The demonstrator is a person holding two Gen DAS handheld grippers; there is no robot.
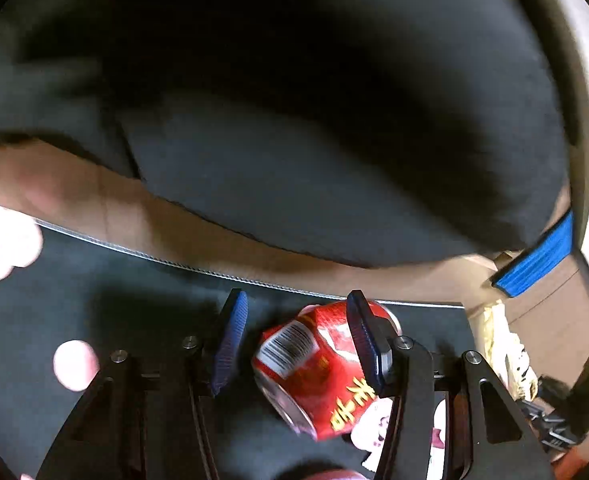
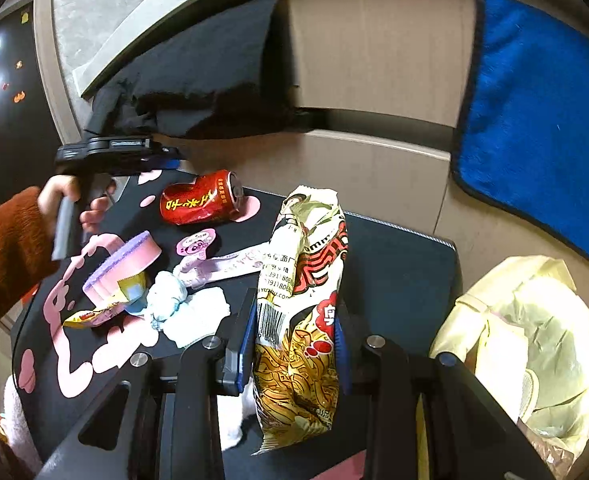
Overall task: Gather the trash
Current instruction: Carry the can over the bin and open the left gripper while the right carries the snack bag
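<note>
A dented red drink can (image 1: 318, 364) lies on its side on the dark mat (image 1: 94, 300). My left gripper (image 1: 294, 320) is open around it, its right pad against the can and its left pad apart from it. The can (image 2: 200, 198) also shows in the right wrist view, with the left gripper (image 2: 166, 158) above it. My right gripper (image 2: 294, 340) is shut on a crinkled noodle packet (image 2: 302, 312), held upright above the mat. A pale yellow trash bag (image 2: 534, 340) stands open at the right.
On the mat (image 2: 394, 264) lie a pink sponge (image 2: 124, 262), crumpled tissues (image 2: 186, 306), small wrappers (image 2: 94, 314) and a pink paper strip (image 2: 230, 266). A blue towel (image 2: 534, 112) and black cloth (image 2: 198, 80) hang behind. The mat's edge (image 1: 214, 274) runs just beyond the can.
</note>
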